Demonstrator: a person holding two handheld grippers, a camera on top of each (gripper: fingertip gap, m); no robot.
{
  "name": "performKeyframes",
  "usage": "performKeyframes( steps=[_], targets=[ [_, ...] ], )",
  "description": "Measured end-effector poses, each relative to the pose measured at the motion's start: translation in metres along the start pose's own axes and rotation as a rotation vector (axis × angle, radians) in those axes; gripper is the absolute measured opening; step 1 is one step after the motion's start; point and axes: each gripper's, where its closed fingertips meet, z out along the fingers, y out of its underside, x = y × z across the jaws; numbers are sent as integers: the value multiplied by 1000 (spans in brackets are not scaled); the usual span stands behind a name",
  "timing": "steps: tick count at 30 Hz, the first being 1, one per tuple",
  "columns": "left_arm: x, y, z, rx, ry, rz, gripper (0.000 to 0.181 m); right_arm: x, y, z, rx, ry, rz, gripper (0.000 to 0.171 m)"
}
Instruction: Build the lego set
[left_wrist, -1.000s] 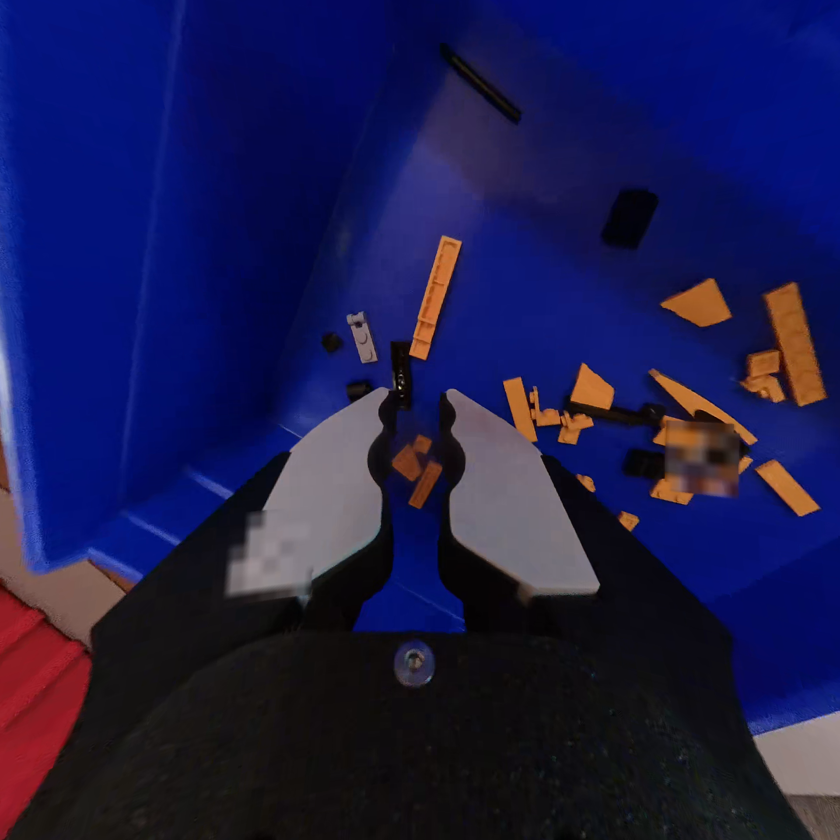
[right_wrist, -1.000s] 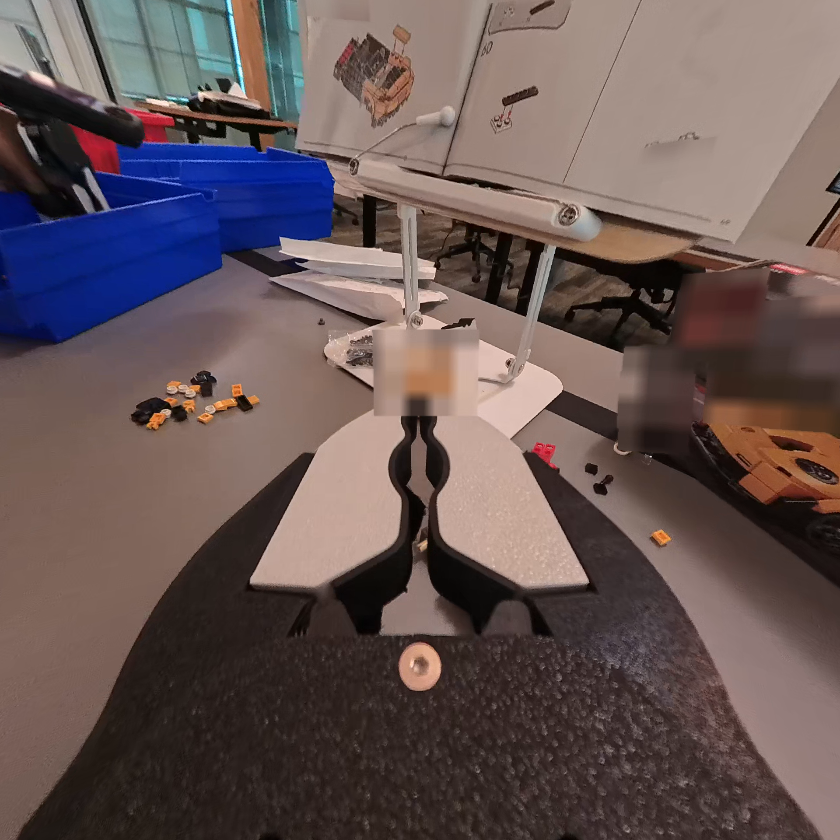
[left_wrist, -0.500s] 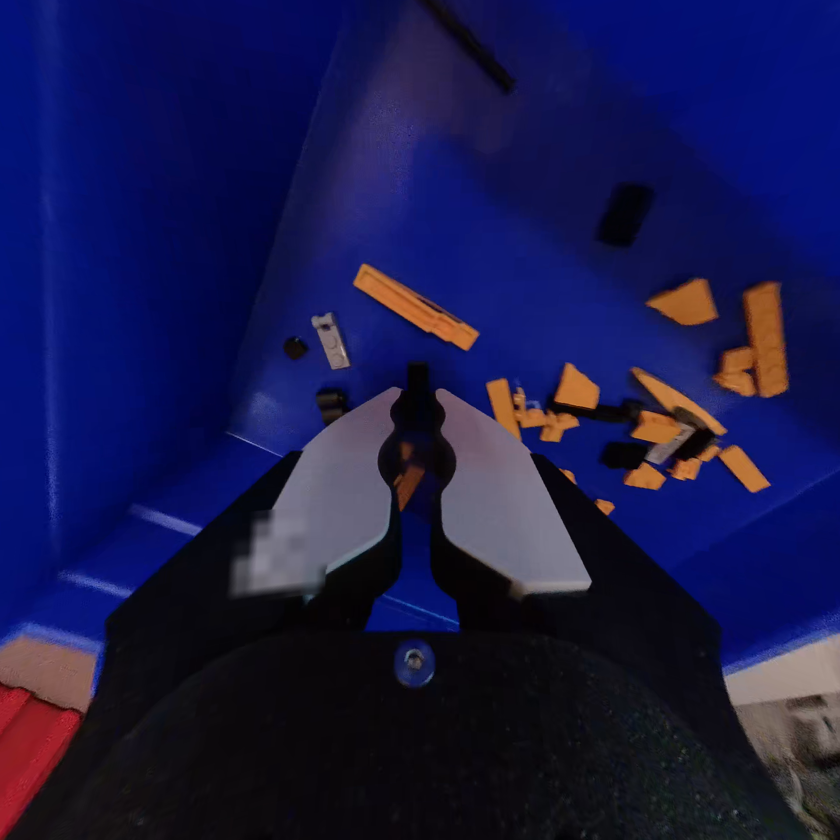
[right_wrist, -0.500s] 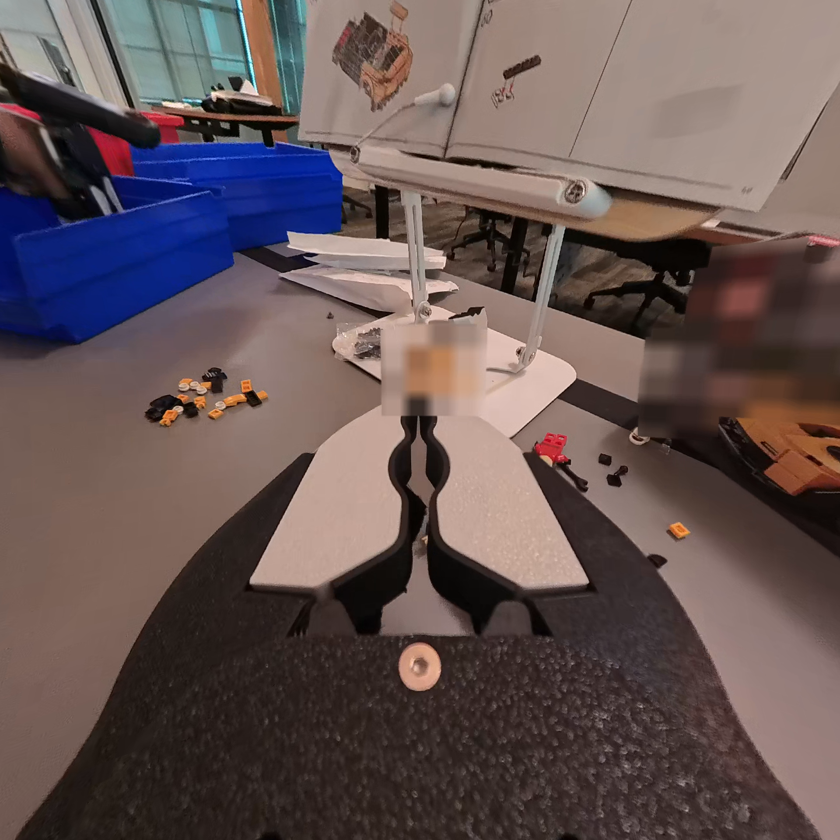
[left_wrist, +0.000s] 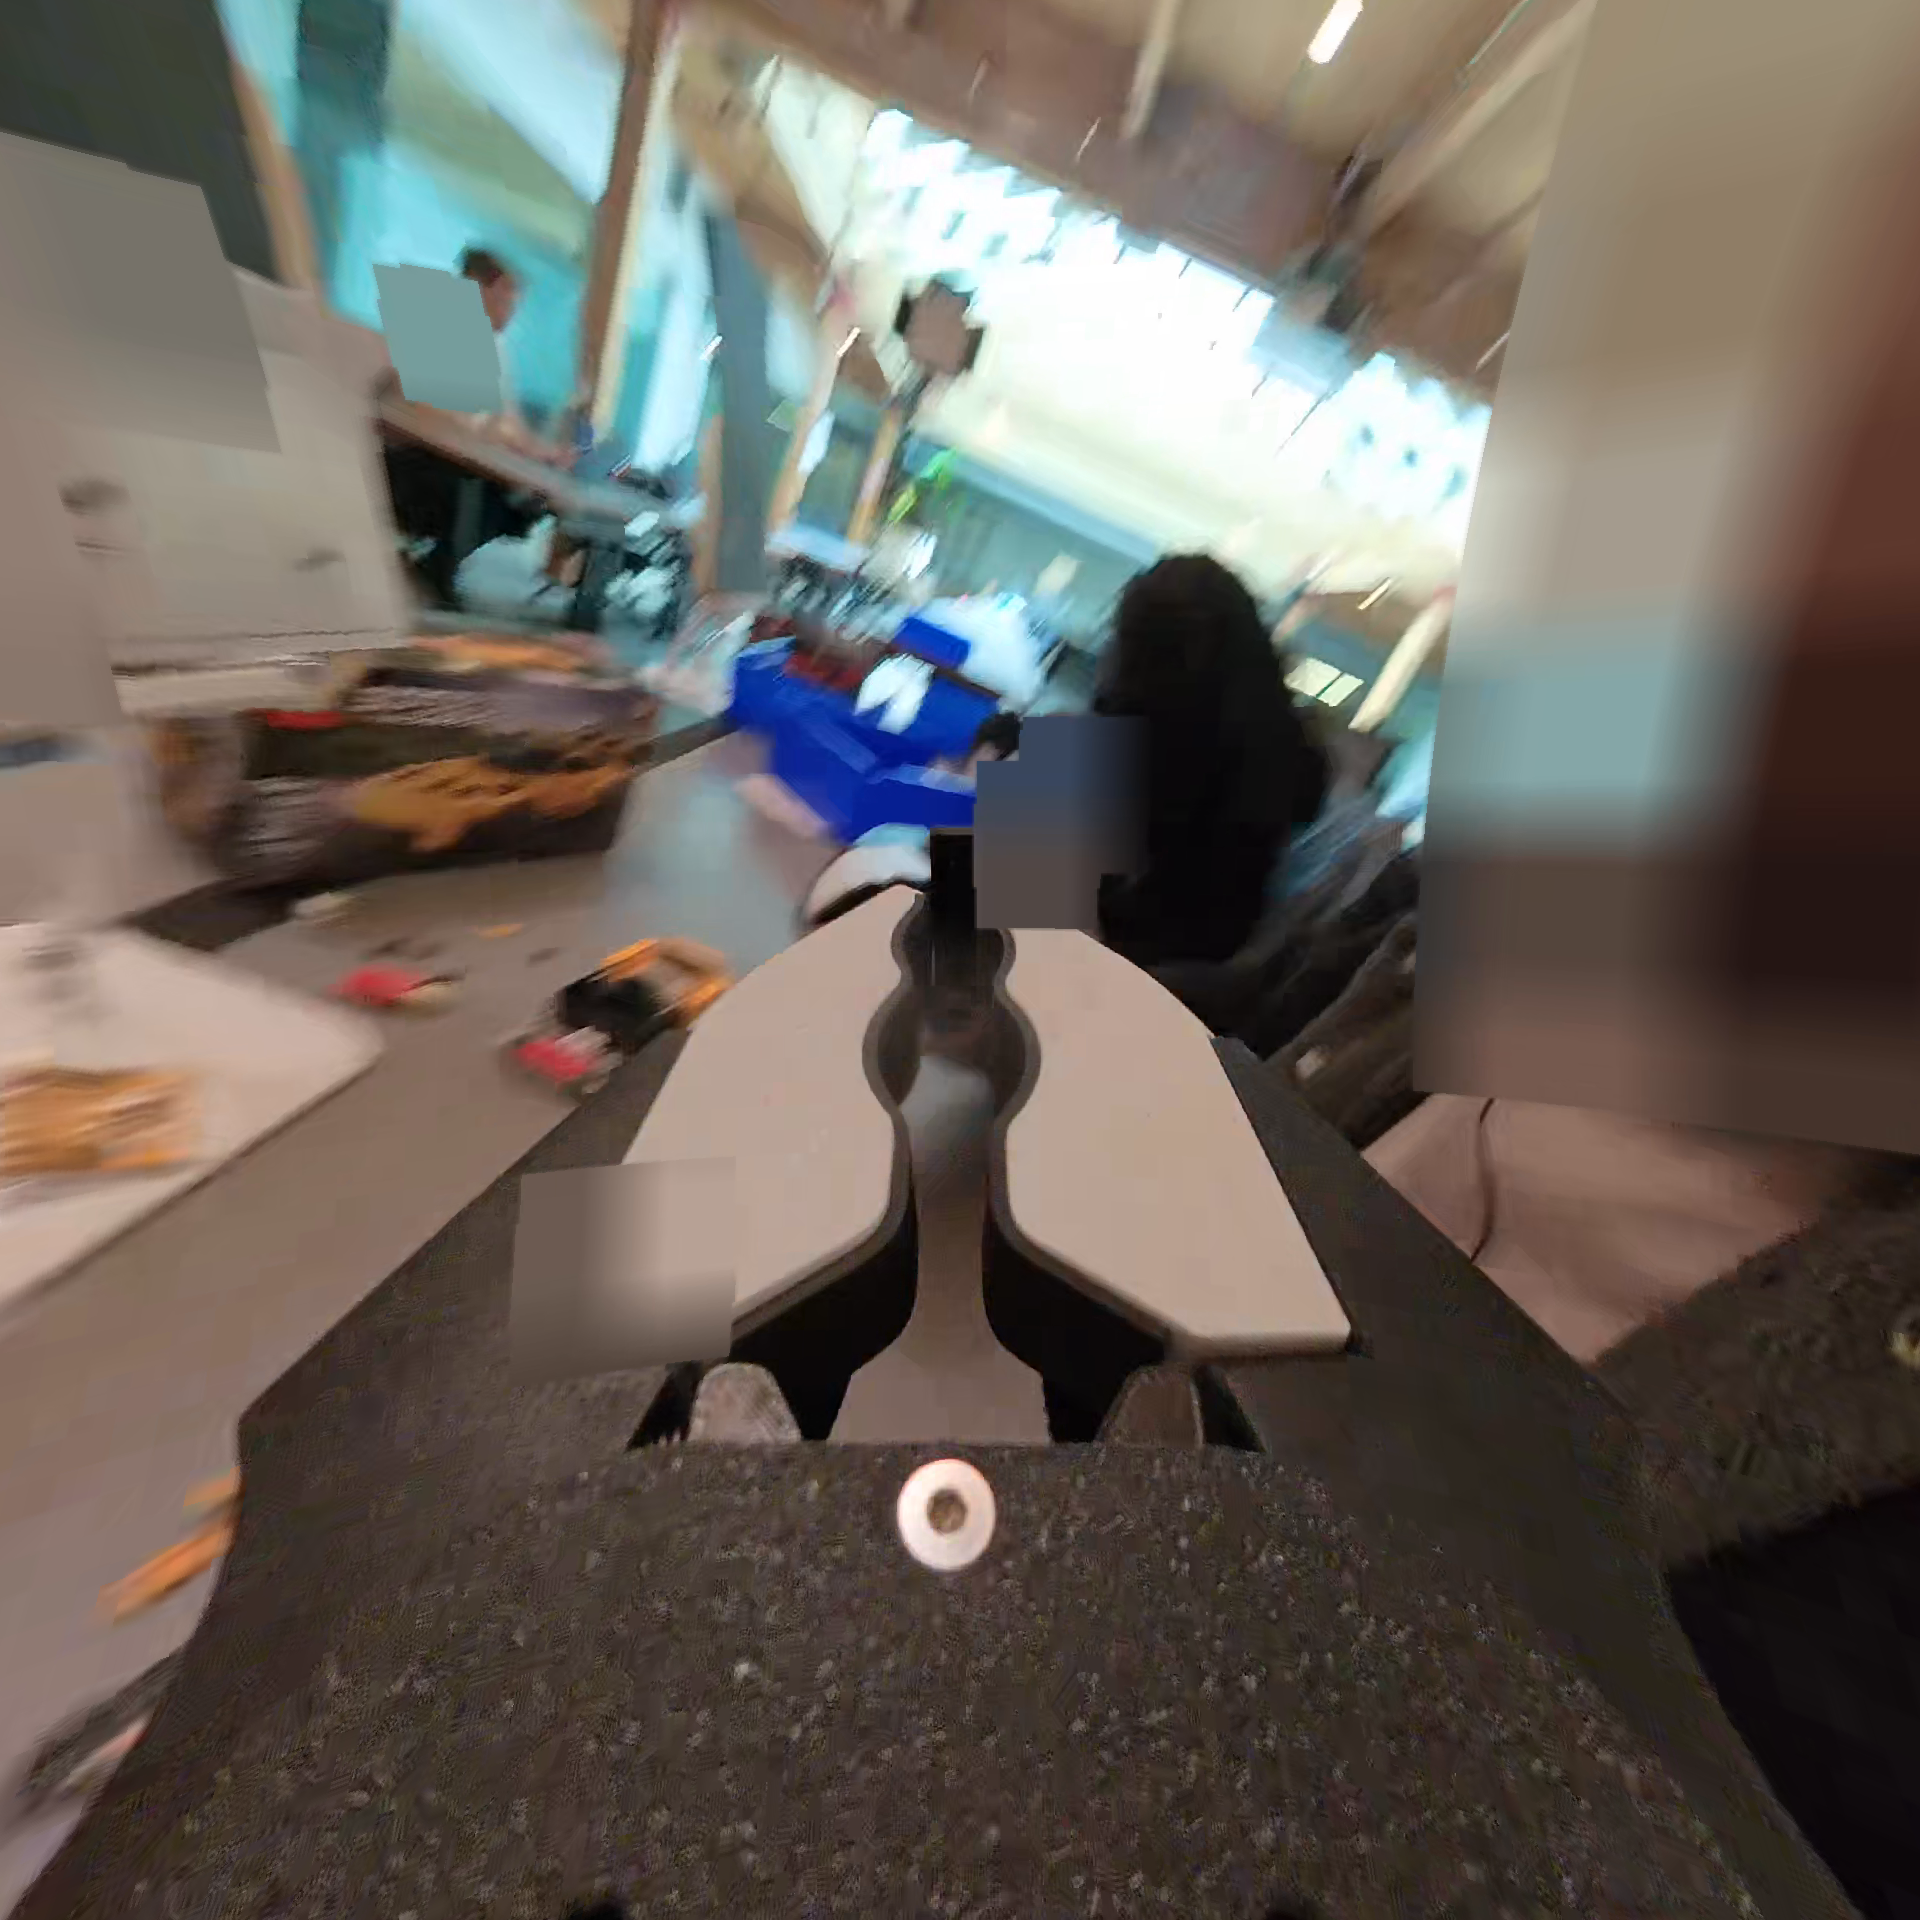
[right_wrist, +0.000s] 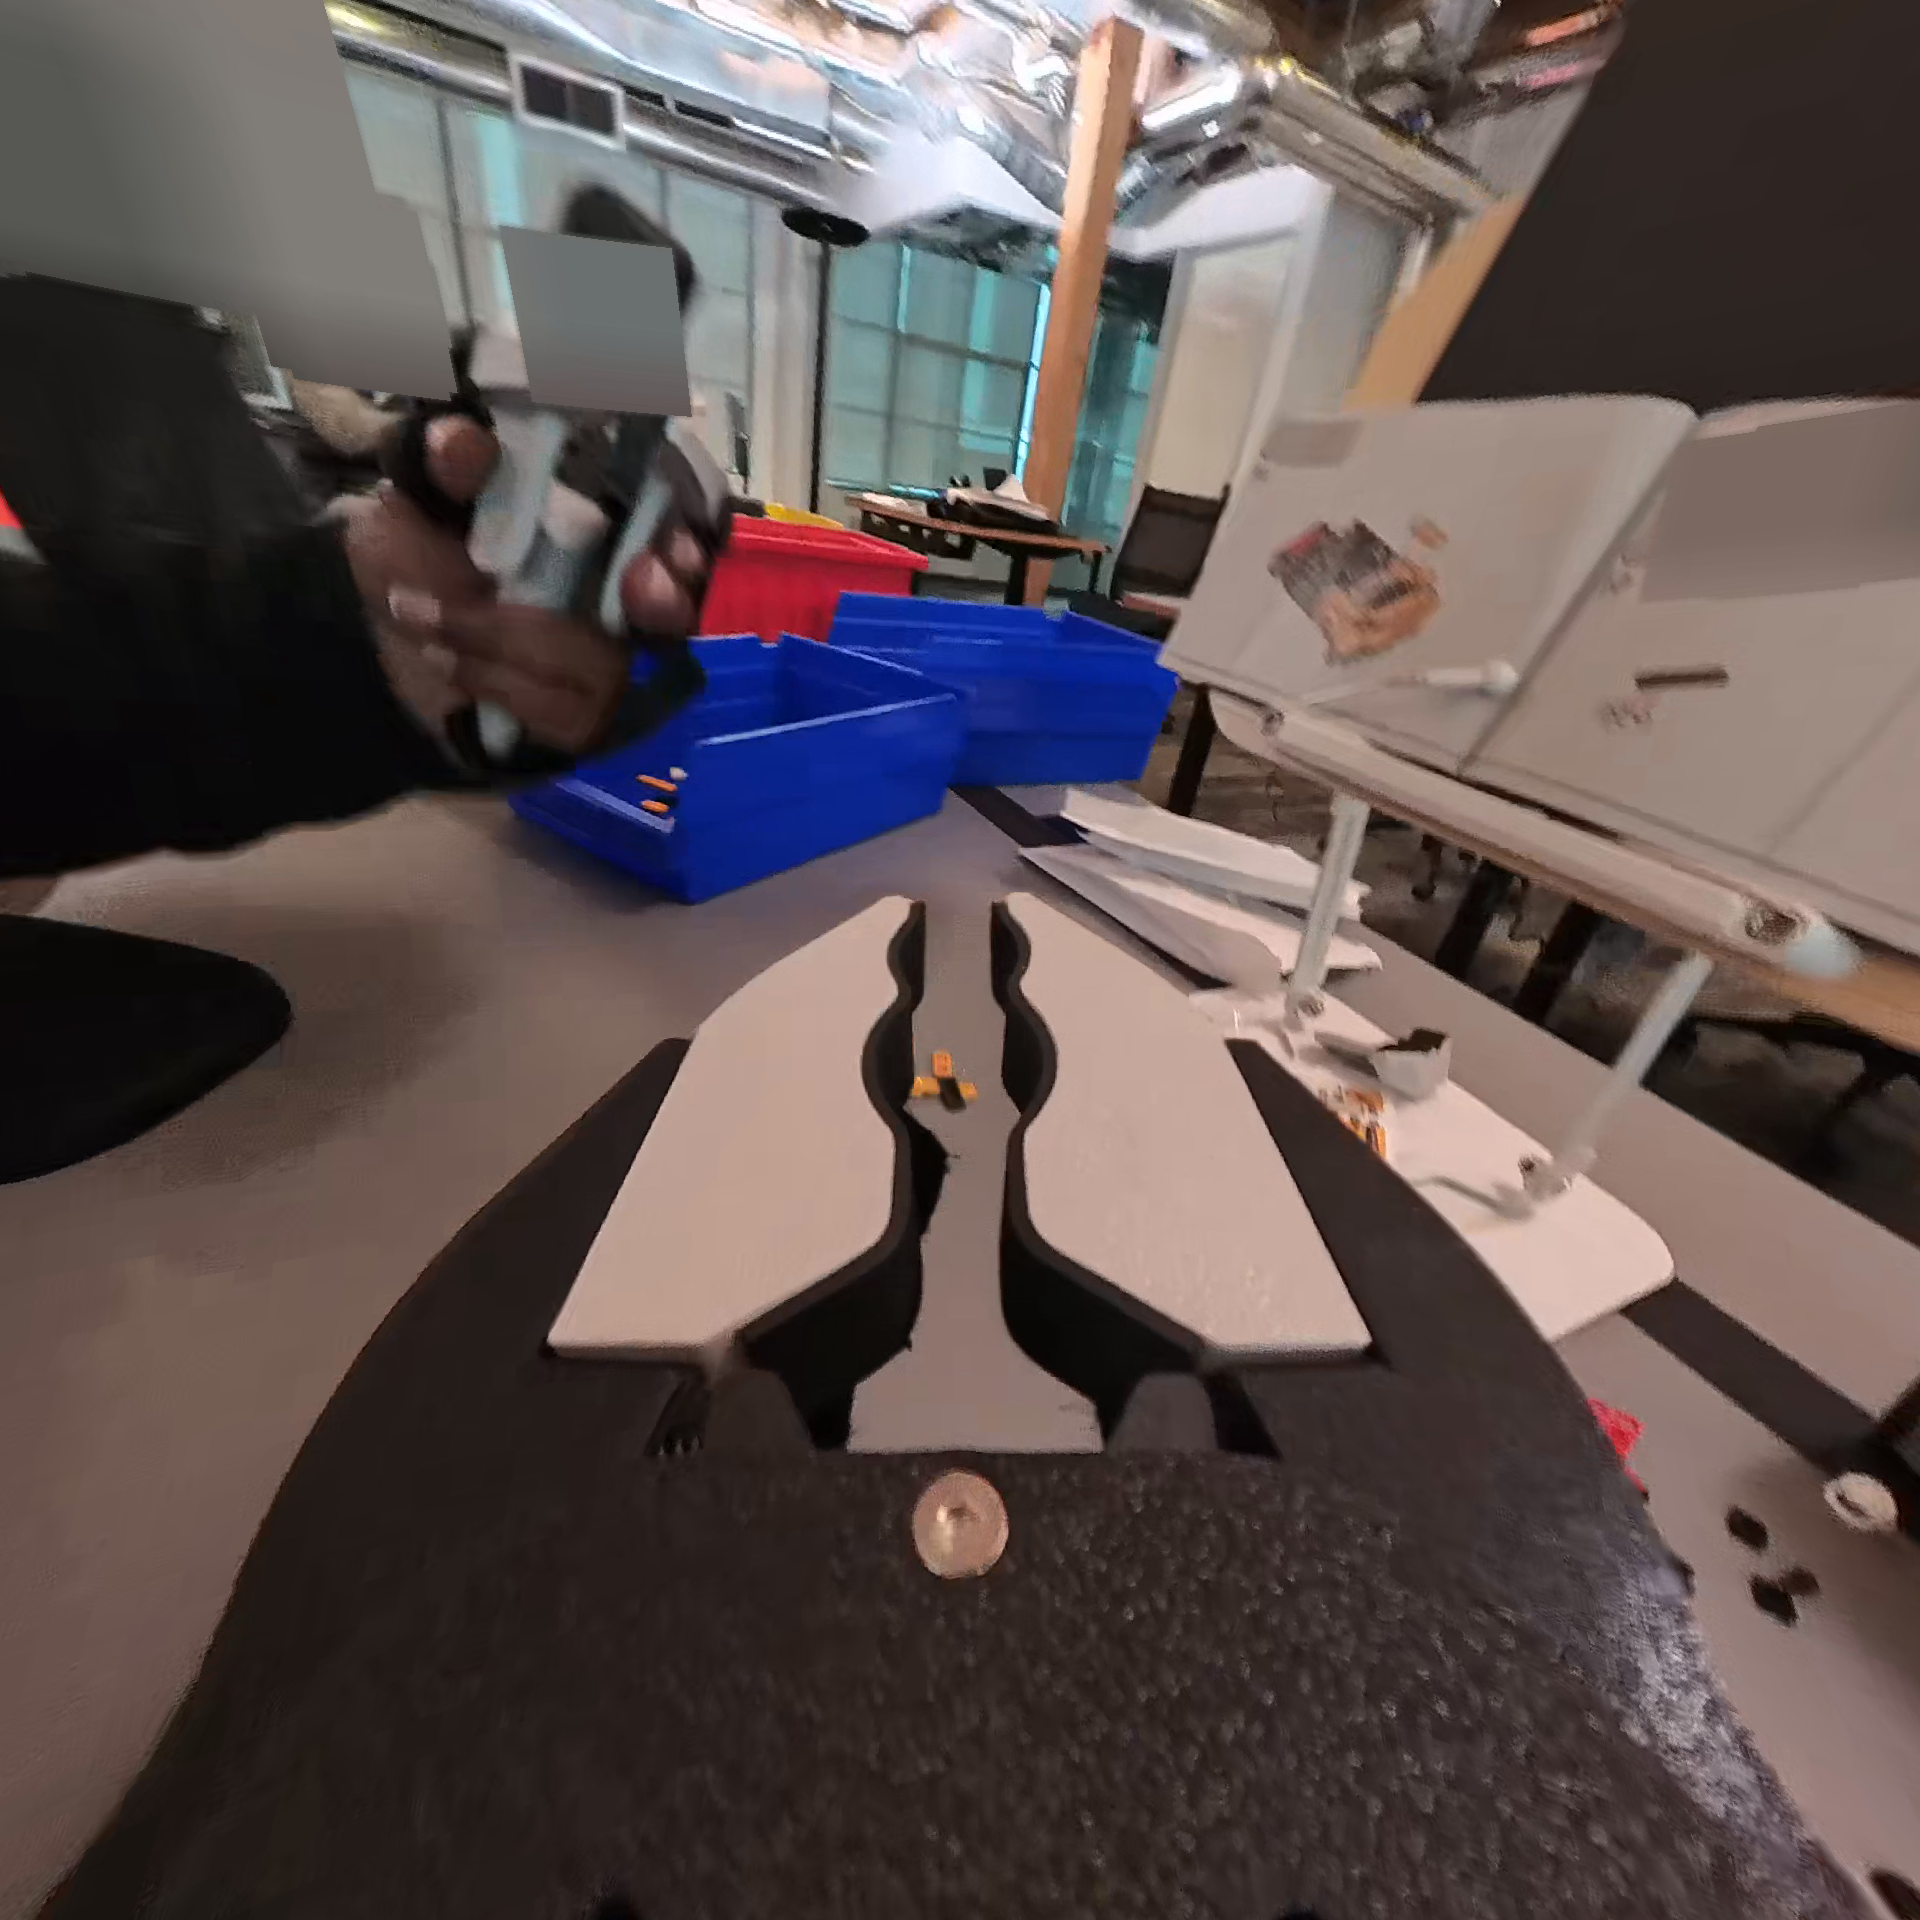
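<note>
My left gripper (left_wrist: 951, 920) is shut on a small black lego piece (left_wrist: 949, 868) that sticks out past its tips, held above the grey table. A small black, orange and red sub-build (left_wrist: 639, 997) lies on the table just left of the fingers. My right gripper (right_wrist: 954, 914) is open a little and empty, low over the table. A few orange and black loose pieces (right_wrist: 940, 1081) show on the table between its fingers. A hand (right_wrist: 499, 644) holds the other gripper up at the left, above a blue bin (right_wrist: 810, 779).
The instruction booklet (right_wrist: 1455, 582) rests on a white stand (right_wrist: 1507, 1195) at the right, with papers (right_wrist: 1174, 883) behind it. More blue bins and a red bin (right_wrist: 800, 582) stand farther back. The lego box (left_wrist: 416, 790) lies at the table's far left in the blurred left wrist view. Tip to tip, the grippers are about 15 centimetres apart.
My left gripper shut on the black piece in the blue bin, lifted out and swung over the table. My right gripper opened and turned left; what it held is out of sight.
</note>
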Motion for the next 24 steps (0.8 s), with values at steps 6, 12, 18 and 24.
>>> performKeyframes(
  steps=[6,12,18,24],
  targets=[
    [4,39,64,237,181,-163,8,-52,-24,-2,-16,-284,196,16],
    [-4,59,81,279,169,-145,8,-57,-16,5,-43,-302,280,21],
    [-9,73,81,248,134,-103,7,-52,-9,9,-68,-275,306,9],
    [-21,85,79,154,63,-21,8,-42,8,4,-188,-279,264,8]
  ],
)
